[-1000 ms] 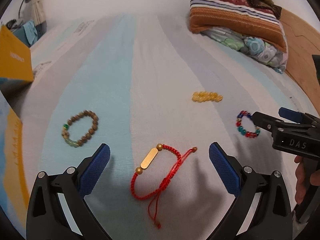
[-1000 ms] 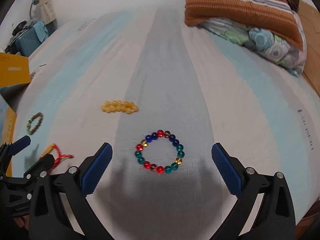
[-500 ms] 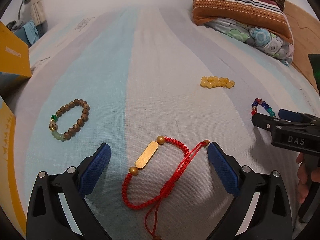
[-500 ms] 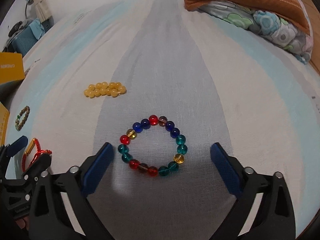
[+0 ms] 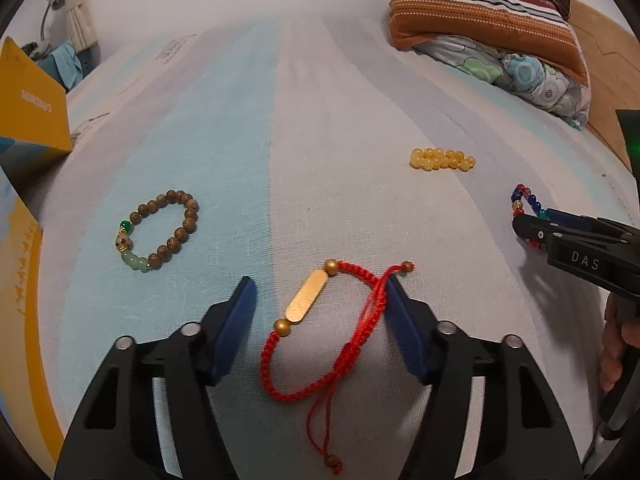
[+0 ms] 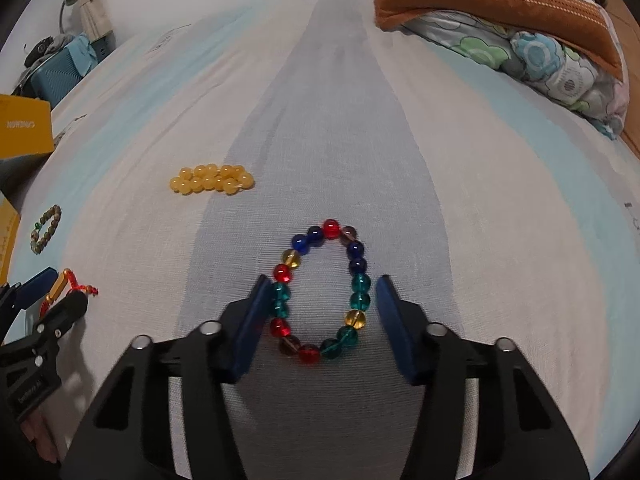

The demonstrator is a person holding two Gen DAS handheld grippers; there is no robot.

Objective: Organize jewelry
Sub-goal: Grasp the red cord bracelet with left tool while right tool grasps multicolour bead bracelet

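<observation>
A red cord bracelet with a gold bar lies on the striped bedsheet between the fingers of my left gripper, whose right pad touches the cord. The jaws stand half closed around it. A bracelet of coloured glass beads lies between the fingers of my right gripper, squeezed into an oval, the left pad against its beads. A brown wooden bead bracelet lies to the left. A yellow bead bracelet lies folded farther back.
A yellow box stands at the left edge of the bed. A stack of striped and flowered bedding lies at the back right. The wooden floor shows beyond the bed's right side.
Both grippers have moved forward and down to the sheet and narrowed their jaws, the left around the red cord bracelet, the right around the coloured bead bracelet, which is now pressed oval.
</observation>
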